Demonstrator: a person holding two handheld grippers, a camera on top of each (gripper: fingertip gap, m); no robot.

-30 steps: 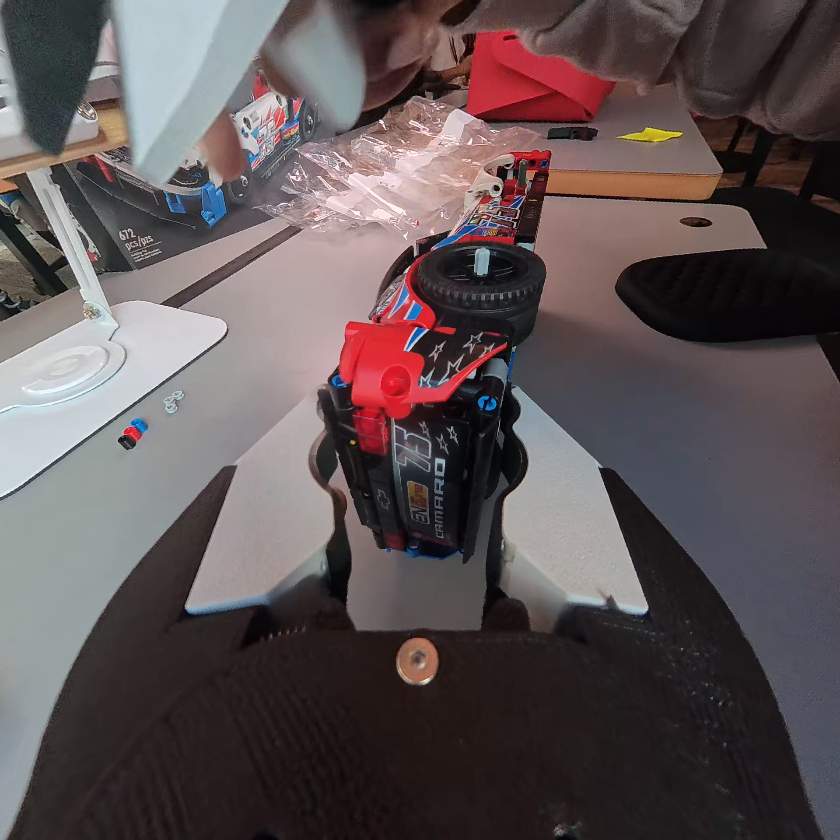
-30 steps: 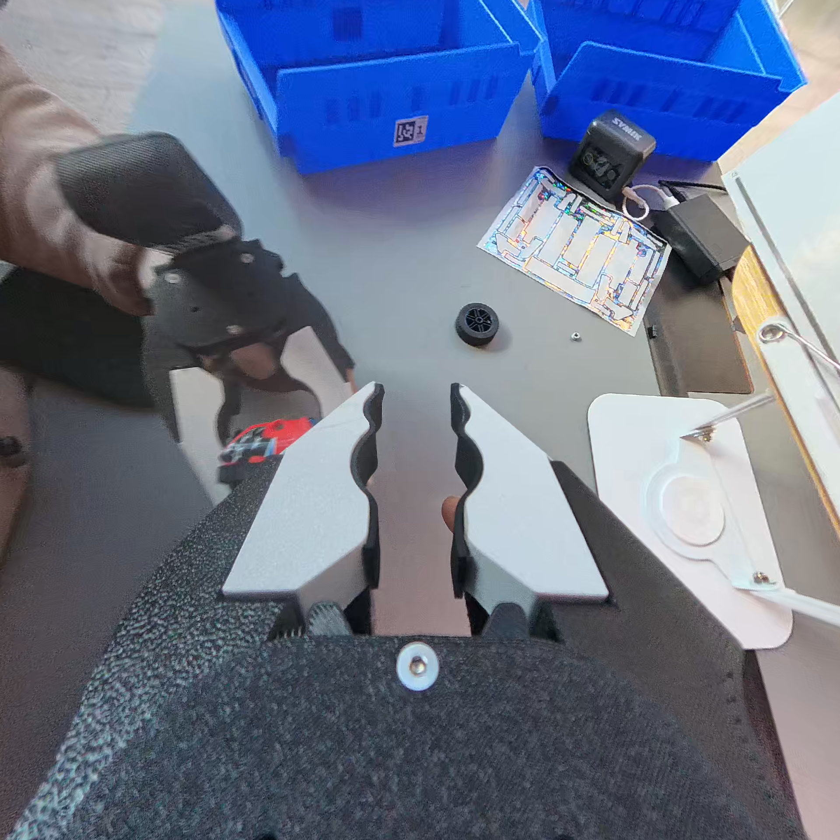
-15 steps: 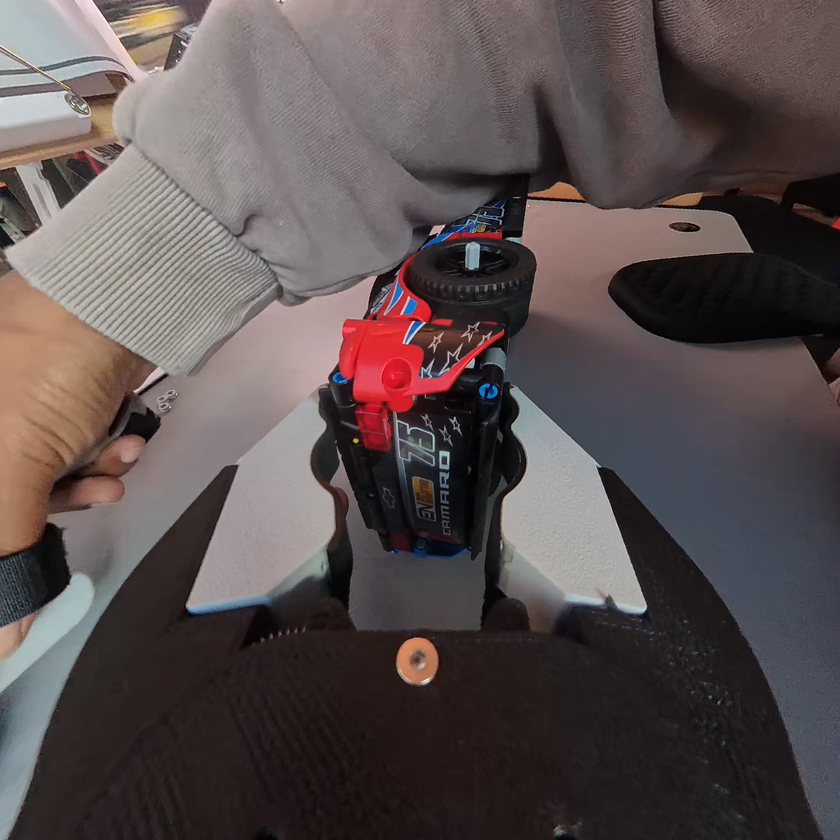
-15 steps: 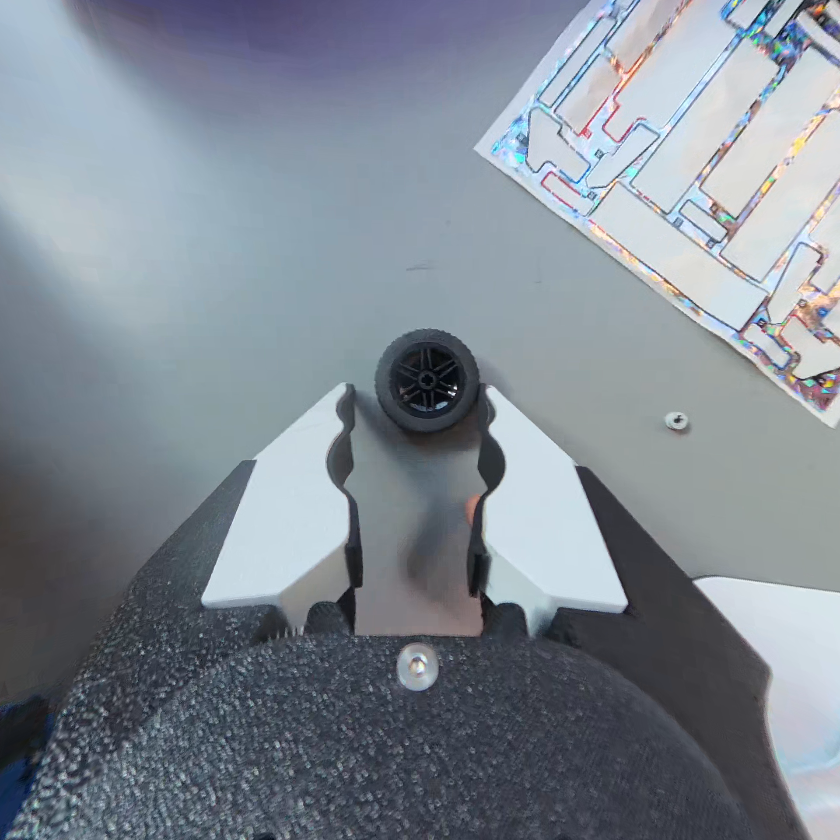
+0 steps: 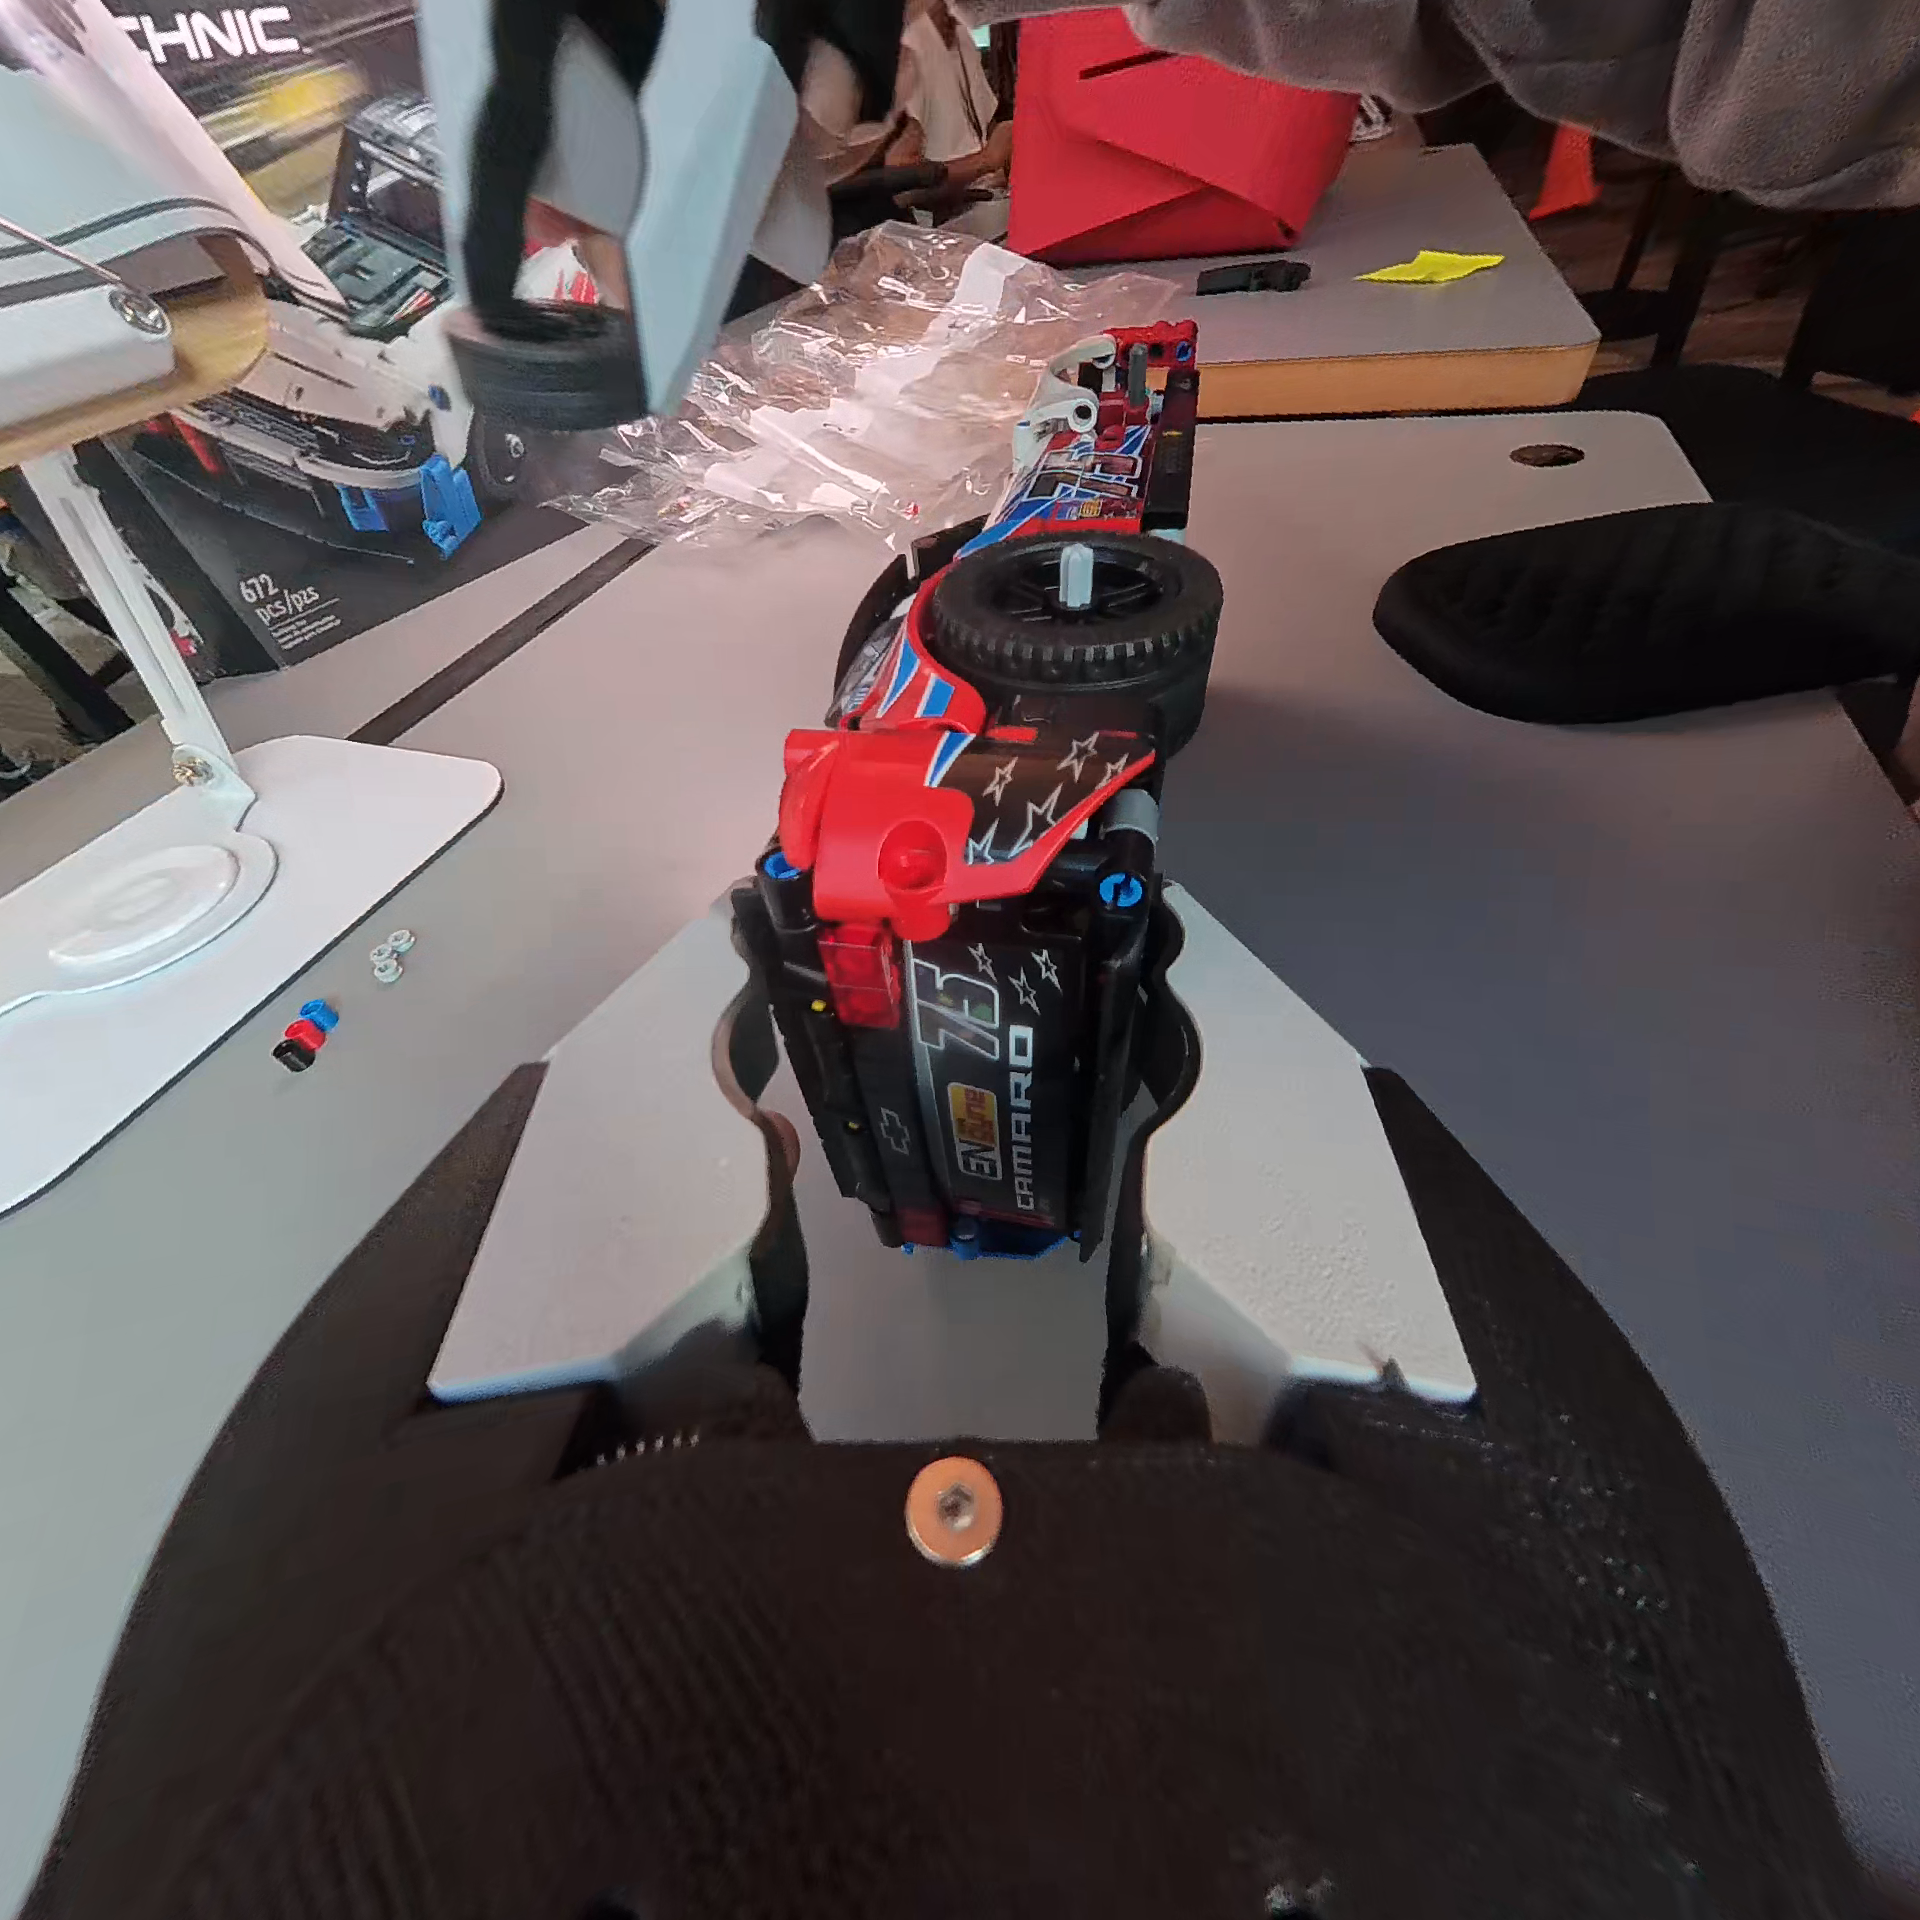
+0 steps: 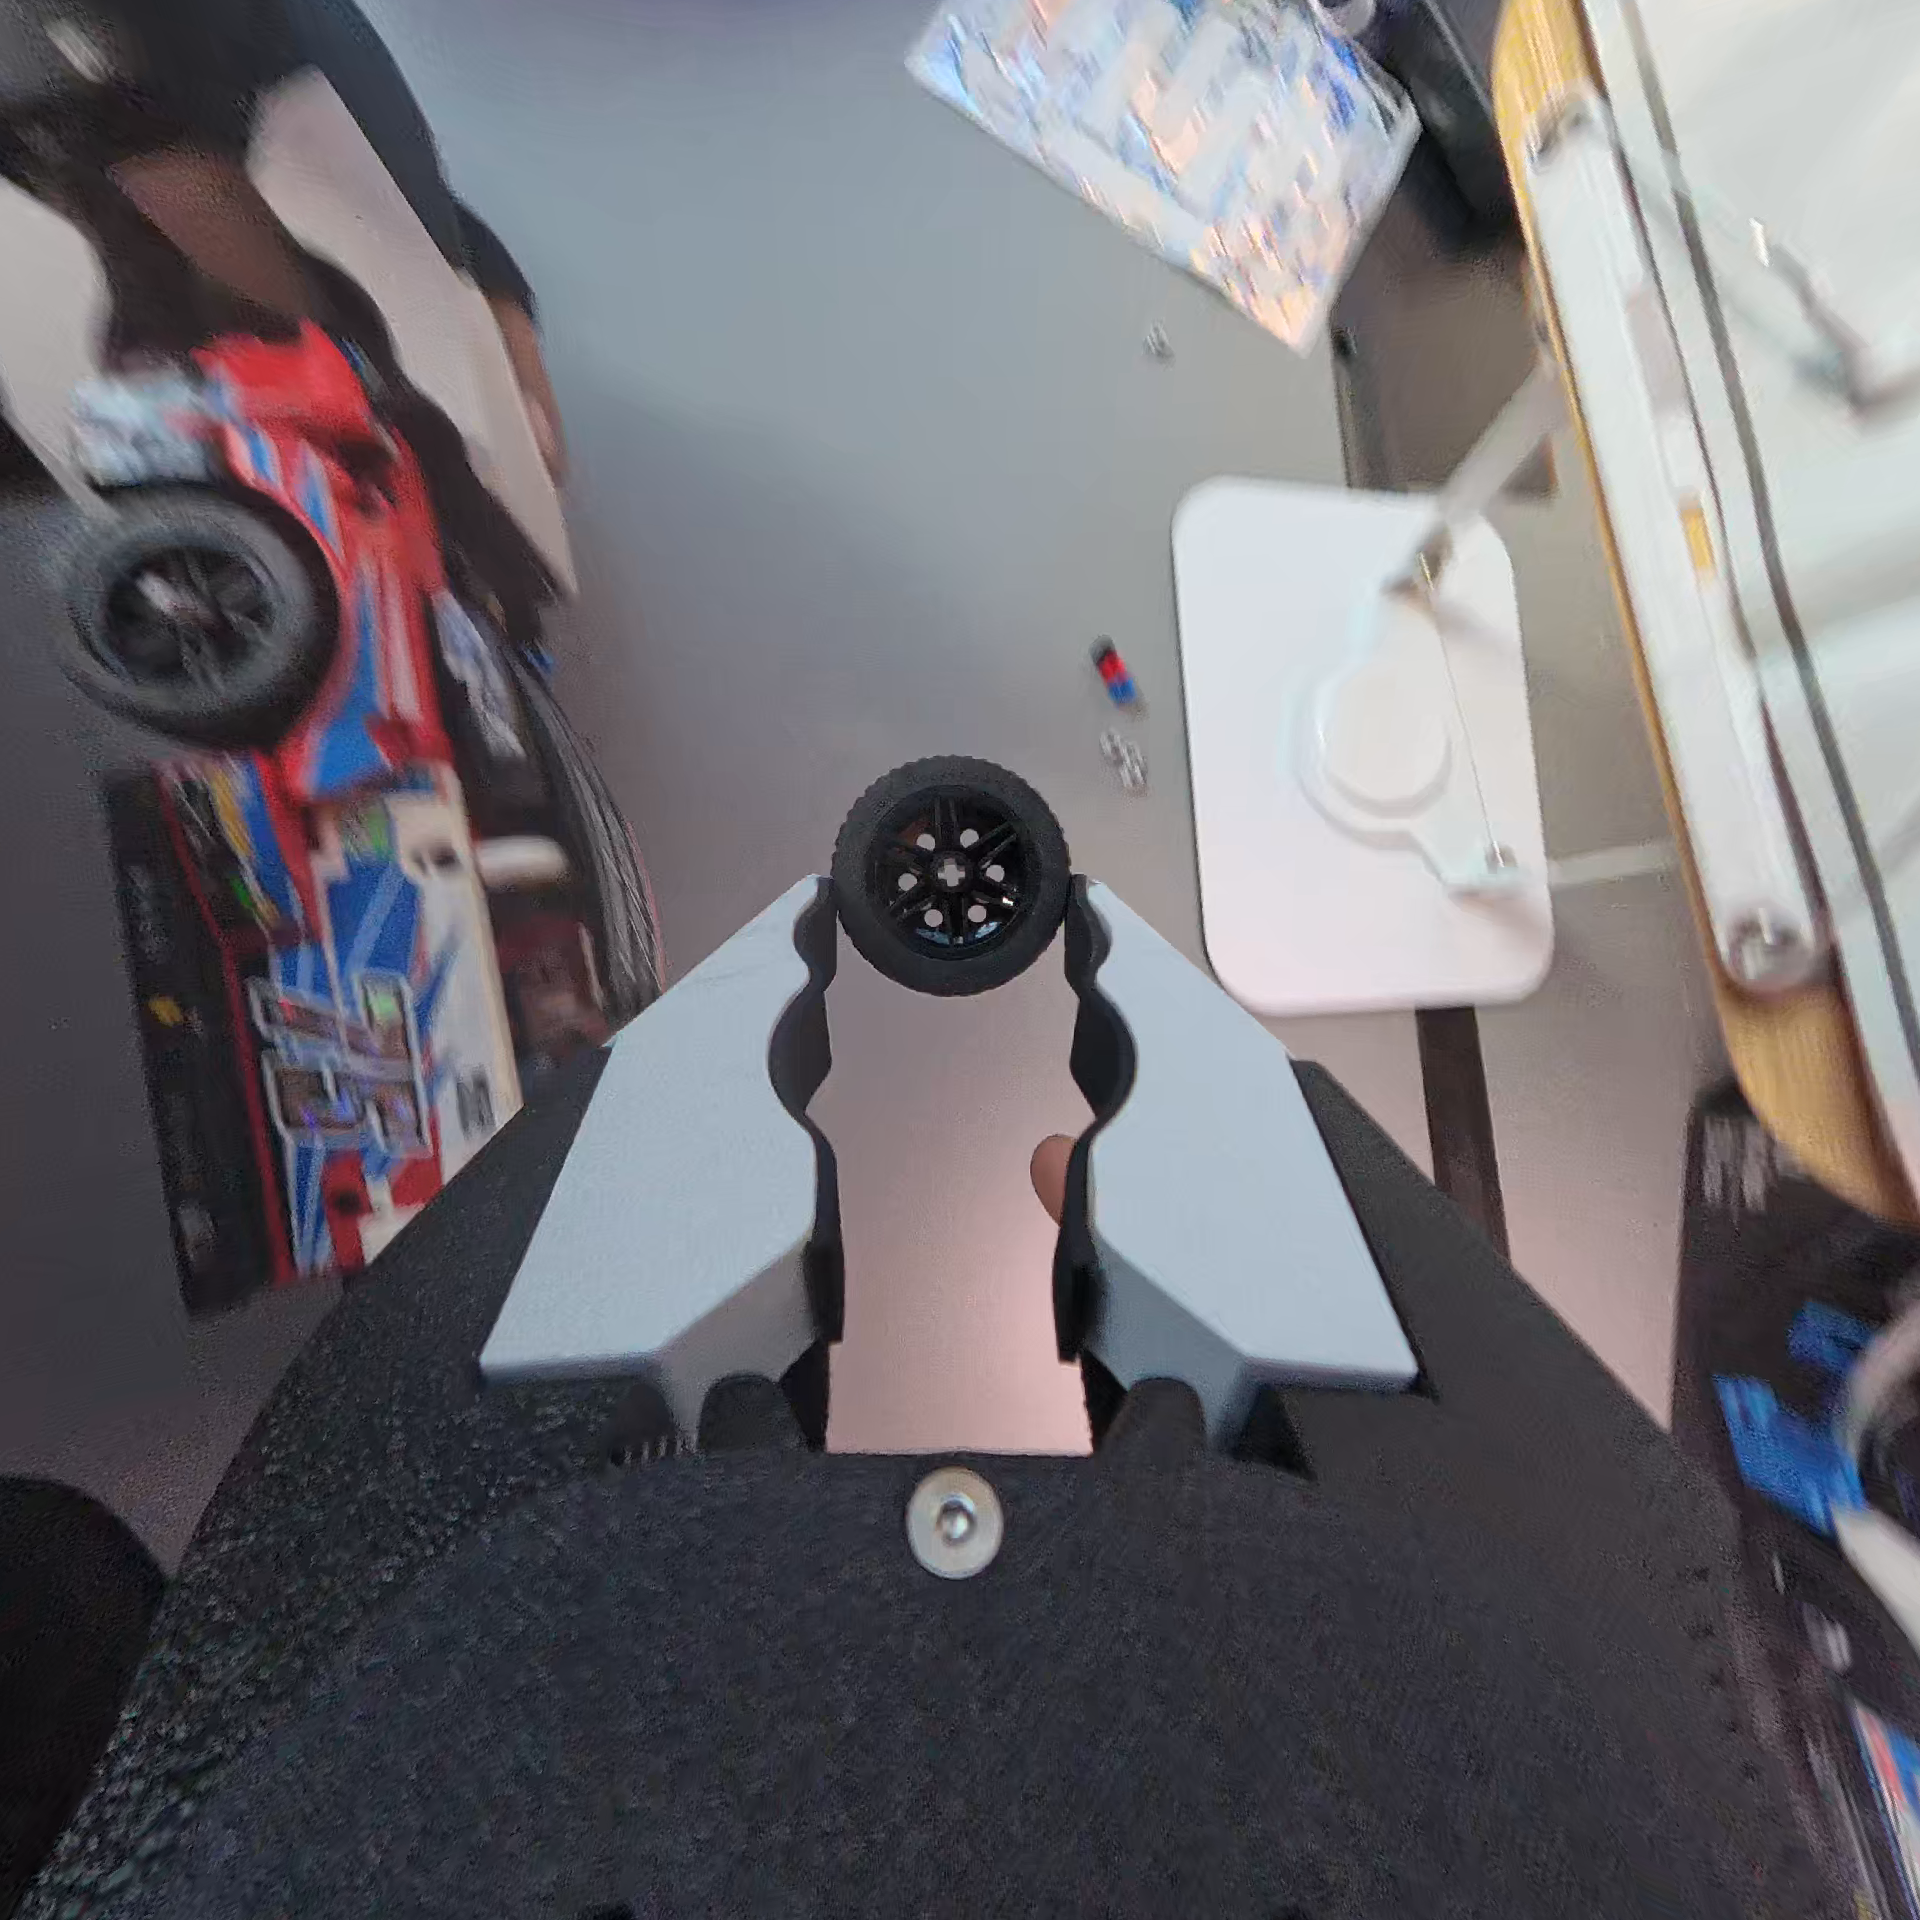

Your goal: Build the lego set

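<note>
Right gripper point(image 6: 951, 904) pinches a loose wheel point(image 6: 950, 876) at its fingertips above the table; left gripper point(image 5: 951, 1039) clamps the nearly built car point(image 5: 977, 997) on its side, one wheel fitted, another axle seemingly bare.

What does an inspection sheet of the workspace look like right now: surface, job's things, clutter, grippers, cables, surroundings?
Surface: grey table, mostly bare around the model.
Job's things: lego car lying on its side with one wheel fitted; loose wheel off the table; lego set box at the back left.
Clutter: clear plastic bags; small lego pins and tiny pale pieces beside the white stand base; sticker sheet.
Grippers: left gripper shut on the lego car; right gripper shut on the loose wheel at its fingertips.
Cables: nothing seen.
Surroundings: red box and yellow note on a farther table; grey sleeve.
</note>
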